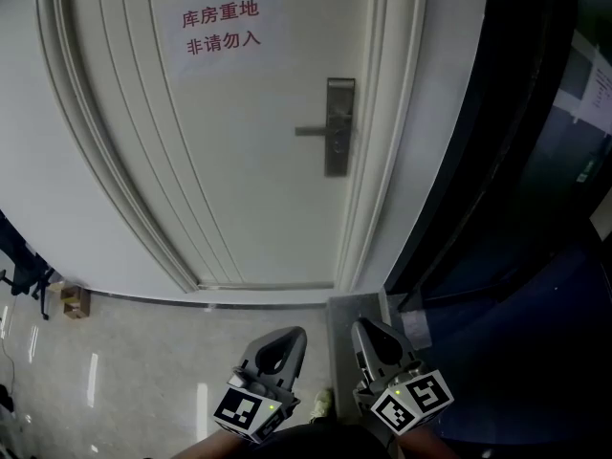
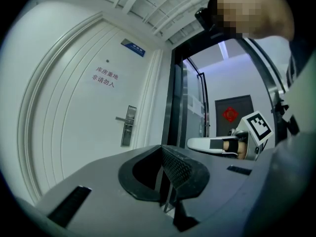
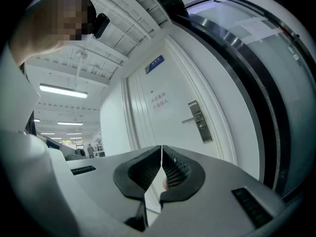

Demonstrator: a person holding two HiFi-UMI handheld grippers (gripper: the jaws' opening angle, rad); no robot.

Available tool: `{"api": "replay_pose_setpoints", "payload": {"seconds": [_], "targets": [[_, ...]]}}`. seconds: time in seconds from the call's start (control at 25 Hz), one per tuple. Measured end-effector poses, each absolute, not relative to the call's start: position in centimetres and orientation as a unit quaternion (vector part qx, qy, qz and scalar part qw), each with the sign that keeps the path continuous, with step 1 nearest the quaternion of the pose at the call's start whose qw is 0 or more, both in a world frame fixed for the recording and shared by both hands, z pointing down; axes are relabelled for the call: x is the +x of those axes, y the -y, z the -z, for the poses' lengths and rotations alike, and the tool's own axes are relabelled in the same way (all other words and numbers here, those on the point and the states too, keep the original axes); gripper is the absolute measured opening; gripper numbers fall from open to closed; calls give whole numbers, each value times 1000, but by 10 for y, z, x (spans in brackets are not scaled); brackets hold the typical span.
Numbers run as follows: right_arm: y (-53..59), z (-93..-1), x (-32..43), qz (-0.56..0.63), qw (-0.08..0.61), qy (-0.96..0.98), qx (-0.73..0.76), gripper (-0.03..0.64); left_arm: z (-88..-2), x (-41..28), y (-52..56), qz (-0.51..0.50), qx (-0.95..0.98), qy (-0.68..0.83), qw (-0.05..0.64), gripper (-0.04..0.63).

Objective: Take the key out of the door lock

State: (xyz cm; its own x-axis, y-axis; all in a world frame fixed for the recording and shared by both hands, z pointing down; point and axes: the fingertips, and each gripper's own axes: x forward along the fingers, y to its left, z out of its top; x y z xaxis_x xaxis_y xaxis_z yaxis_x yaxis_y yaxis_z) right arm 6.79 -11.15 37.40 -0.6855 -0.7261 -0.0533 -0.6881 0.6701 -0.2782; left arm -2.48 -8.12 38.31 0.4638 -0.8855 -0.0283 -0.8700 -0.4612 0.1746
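White door (image 1: 249, 142) faces us; our left gripper (image 1: 293, 336) and right gripper (image 1: 360, 328) are pressed together, empty; we cannot make out a key at the lock (image 1: 339, 140).

- The head view looks steeply down from above and stands well back from the white door (image 1: 239, 161). The left gripper (image 1: 287, 340) and right gripper (image 1: 371, 338) sit at the bottom edge of the frame.
- The left gripper view looks level along its own jaws, with the door at frame left.
- The right gripper view looks level along its own jaws, with the door at centre right.
- All three views share the door, its red-lettered sign (image 1: 221, 27) and the lock plate (image 1: 339, 127), none of them close.
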Motion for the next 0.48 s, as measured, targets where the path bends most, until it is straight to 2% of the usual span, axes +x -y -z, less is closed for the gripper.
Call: {"api": "replay_pose_setpoints", "payload": {"seconds": [0.48], "targets": [[207, -381, 65, 116, 54, -919, -374, 15, -379, -10, 174, 54, 845, 528, 69, 6]]}}
